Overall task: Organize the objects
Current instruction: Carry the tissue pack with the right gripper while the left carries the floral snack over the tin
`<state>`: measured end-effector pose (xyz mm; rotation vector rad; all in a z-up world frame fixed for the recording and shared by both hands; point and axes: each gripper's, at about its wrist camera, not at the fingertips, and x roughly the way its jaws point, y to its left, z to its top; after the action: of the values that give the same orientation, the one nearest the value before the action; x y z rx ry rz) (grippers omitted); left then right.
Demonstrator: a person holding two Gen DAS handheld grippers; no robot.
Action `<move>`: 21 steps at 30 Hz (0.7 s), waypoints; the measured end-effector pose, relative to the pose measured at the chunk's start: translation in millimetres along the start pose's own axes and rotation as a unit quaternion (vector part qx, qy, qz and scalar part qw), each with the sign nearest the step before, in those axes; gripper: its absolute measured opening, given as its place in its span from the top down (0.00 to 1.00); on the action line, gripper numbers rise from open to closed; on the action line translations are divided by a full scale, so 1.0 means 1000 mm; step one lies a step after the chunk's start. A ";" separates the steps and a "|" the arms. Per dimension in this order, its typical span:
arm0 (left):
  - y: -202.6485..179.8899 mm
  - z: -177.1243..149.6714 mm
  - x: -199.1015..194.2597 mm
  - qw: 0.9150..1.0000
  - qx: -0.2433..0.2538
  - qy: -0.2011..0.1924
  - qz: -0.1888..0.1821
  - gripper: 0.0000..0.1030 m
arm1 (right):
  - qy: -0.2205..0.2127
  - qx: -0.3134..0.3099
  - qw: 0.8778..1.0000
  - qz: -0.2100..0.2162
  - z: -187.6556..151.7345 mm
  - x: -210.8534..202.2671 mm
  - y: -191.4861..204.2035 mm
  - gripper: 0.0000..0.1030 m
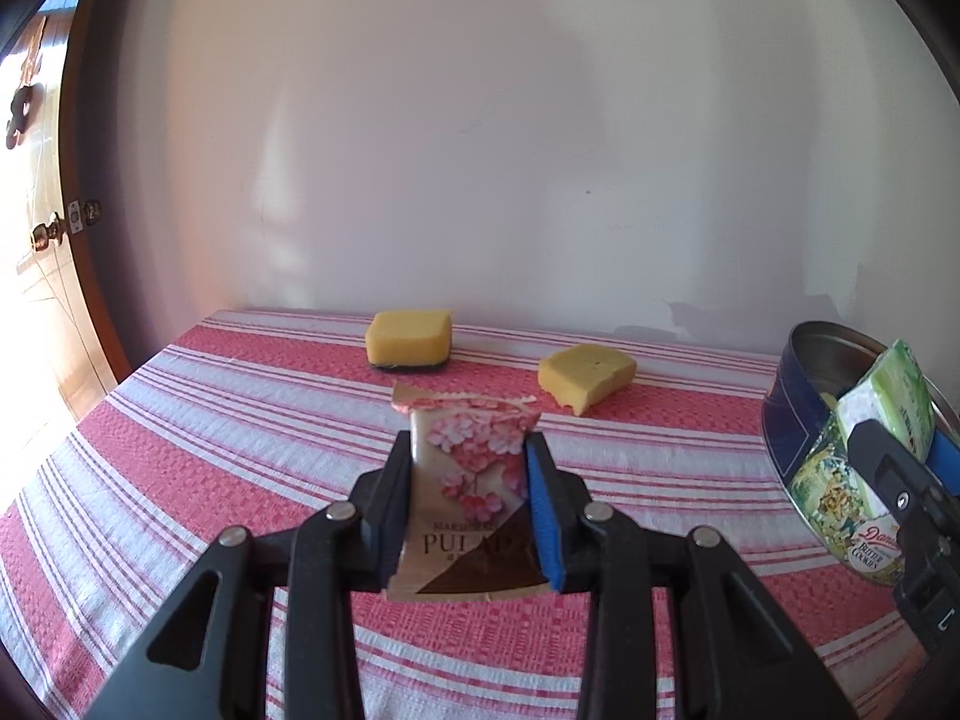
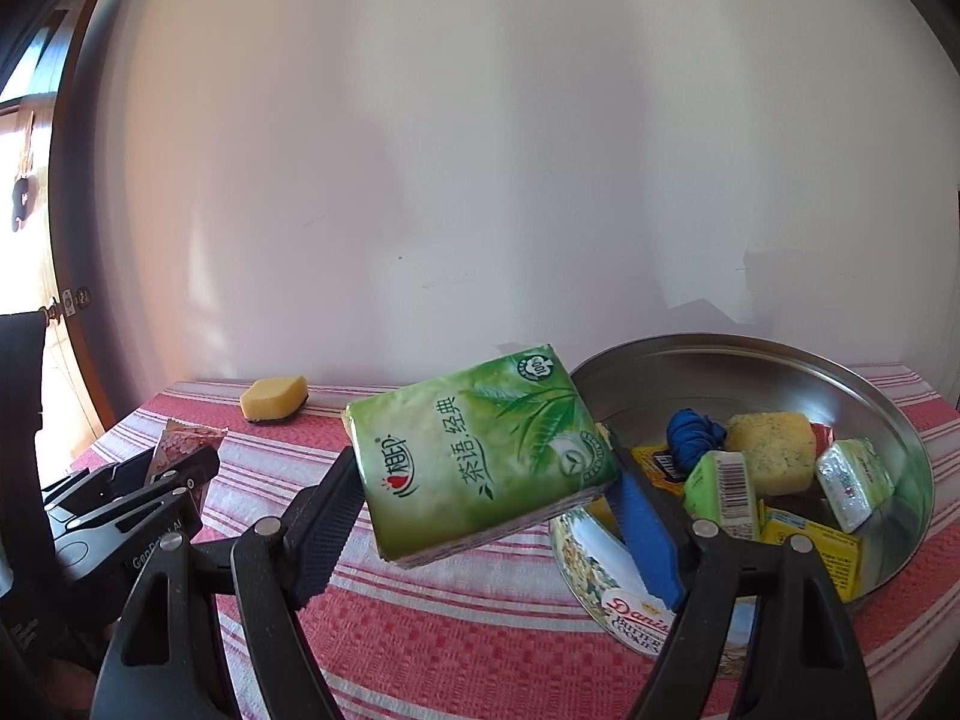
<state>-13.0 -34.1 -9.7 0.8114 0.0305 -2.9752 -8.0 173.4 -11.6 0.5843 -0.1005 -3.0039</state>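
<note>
Left hand-held gripper (image 1: 471, 468) clamping pink flowered sachet (image 1: 474, 480) reading "PUL", right hand-held gripper (image 2: 486, 480) gripping green tissue pack (image 2: 480, 456), "Butter Cookies" tin (image 2: 630, 588) beside

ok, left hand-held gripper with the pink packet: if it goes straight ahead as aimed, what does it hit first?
Probably the red-and-white striped tablecloth. The left hand-held gripper, shut on the pink floral packet, points between the yellow sponge with a dark base and the plain yellow sponge. Depth is unclear.

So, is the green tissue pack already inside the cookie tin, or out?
Out. The right gripper holds the green tissue pack tilted in the air, beside the cookie tin, not yet inside it.
</note>
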 end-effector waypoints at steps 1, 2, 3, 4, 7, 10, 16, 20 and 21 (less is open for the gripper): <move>-0.001 0.000 -0.001 1.000 0.000 0.000 0.000 0.67 | 0.000 0.000 1.000 0.000 0.000 -0.001 -0.001 0.21; -0.002 -0.001 -0.002 1.000 0.001 -0.001 0.000 0.67 | 0.000 0.000 1.000 -0.001 -0.001 -0.003 -0.002 0.21; -0.004 -0.001 -0.003 1.000 0.001 -0.002 0.001 0.67 | -0.002 -0.001 1.000 -0.003 -0.001 -0.005 -0.003 0.21; -0.005 -0.002 -0.004 1.000 0.002 -0.003 0.001 0.67 | -0.004 -0.002 1.000 -0.004 -0.001 -0.011 -0.012 0.21; -0.010 -0.004 -0.008 1.000 0.001 -0.004 -0.002 0.67 | -0.011 -0.008 1.000 -0.009 -0.002 -0.015 -0.012 0.21; -0.013 -0.006 -0.010 1.000 -0.005 0.001 -0.013 0.67 | -0.019 -0.010 1.000 -0.012 -0.003 -0.019 -0.017 0.21; -0.023 -0.009 -0.012 1.000 -0.004 0.004 -0.020 0.67 | -0.034 -0.011 0.999 -0.022 -0.002 -0.030 -0.029 0.21; -0.032 -0.010 -0.014 1.000 -0.005 0.005 -0.021 0.67 | -0.035 -0.007 0.999 -0.026 -0.001 -0.032 -0.038 0.21; -0.034 -0.010 -0.014 1.000 -0.004 0.005 -0.022 0.67 | -0.036 -0.006 0.999 -0.026 -0.001 -0.033 -0.040 0.21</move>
<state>1.8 1.2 -10.9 0.8353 0.0623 -3.0101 20.3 216.5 -3.4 0.4859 -0.0739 -3.0750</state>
